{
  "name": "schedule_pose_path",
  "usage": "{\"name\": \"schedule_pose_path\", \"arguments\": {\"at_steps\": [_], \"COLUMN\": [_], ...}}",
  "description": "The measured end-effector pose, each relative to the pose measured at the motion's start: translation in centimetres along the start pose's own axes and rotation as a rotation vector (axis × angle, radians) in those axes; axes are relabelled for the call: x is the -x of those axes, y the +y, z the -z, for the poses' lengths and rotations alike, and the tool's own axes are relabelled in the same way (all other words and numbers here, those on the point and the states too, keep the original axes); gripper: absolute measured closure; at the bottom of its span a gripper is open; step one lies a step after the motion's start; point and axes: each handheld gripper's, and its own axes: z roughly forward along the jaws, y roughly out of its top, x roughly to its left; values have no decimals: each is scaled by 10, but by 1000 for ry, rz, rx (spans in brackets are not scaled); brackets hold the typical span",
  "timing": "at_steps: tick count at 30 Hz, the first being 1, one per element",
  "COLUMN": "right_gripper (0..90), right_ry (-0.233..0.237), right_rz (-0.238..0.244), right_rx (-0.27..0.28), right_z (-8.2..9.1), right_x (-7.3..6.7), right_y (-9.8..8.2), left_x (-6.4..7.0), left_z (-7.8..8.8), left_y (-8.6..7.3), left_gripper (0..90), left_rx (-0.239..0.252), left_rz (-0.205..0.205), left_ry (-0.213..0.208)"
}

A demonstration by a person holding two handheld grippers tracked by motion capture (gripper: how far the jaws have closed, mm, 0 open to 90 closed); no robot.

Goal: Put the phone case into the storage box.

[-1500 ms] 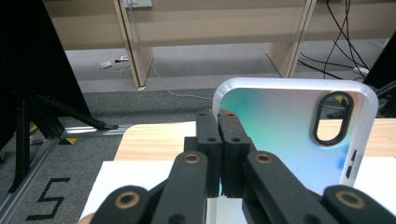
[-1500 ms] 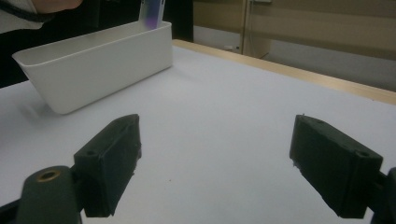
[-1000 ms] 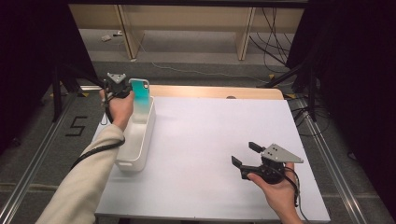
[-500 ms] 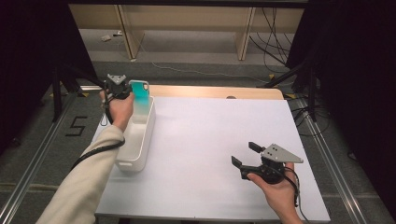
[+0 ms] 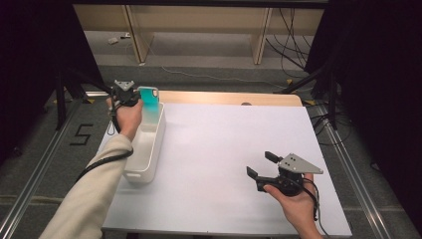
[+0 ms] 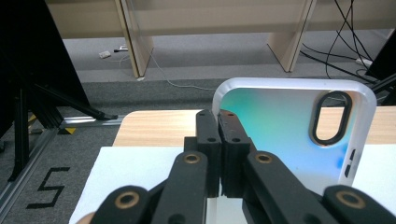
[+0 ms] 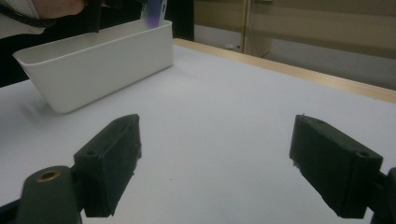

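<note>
phone case [image 6: 285,140]: lower end hidden behind the jaws, gripped edge unseen | tub [image 7: 98,65]: left end cut by picture edge | tub [image 5: 144,144]: inside partly hidden by forearm

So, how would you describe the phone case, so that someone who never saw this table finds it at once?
Start at the white table and find the long white bin along its left edge. At the bin's far end, the left gripper holds the phone case upright above it. It is the one turquoise thing there, white-rimmed, with an oval camera hole.
</note>
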Motion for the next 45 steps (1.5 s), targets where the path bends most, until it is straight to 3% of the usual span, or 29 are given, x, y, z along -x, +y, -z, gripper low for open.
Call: {"name": "schedule_pose_path", "arguments": {"at_steps": [35, 41, 45], "right_gripper": [177, 176, 176], "right_ry": [2, 11, 13], "right_rz": [3, -6, -5], "right_rx": [-12, 0, 3], "right_z": [0, -2, -3], "right_x": [0, 0, -1], "right_y": [0, -1, -1], "left_x": [2, 2, 3], "left_z": [-5, 0, 5], "left_y": [-4, -1, 5], "left_gripper": [861, 796, 669], "left_rx": [-63, -50, -45], "left_rz": [17, 49, 57], "left_ry": [-15, -42, -61]}}
